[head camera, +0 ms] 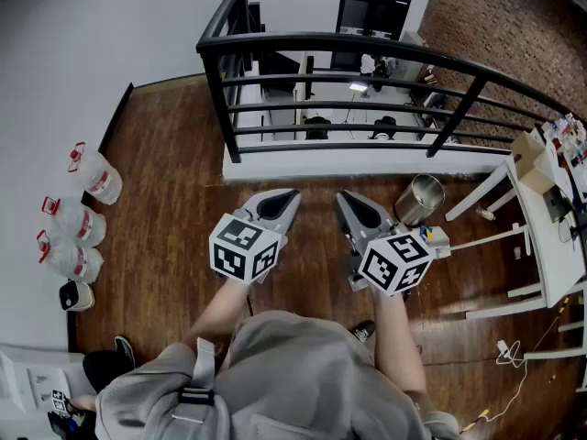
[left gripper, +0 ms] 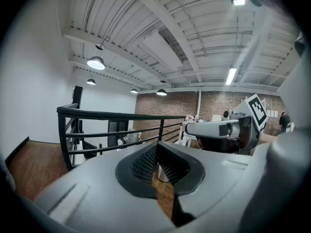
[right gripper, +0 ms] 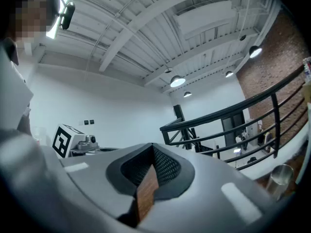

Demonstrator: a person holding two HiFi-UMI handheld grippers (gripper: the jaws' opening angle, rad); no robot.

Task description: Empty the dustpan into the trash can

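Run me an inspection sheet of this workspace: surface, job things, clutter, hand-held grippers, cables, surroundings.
Surface: wood floor, dark planks.
Job's things: metal trash can upright on the floor beside the white table; dustpan not seen in any view.
Clutter: three plastic jugs in a row along the left wall.
Grippers: left hand-held gripper shut, nothing held; right hand-held gripper shut, nothing held.
Cables: loose white cable on the floor under the table.
Surroundings: black railing ahead, brick wall beyond it.
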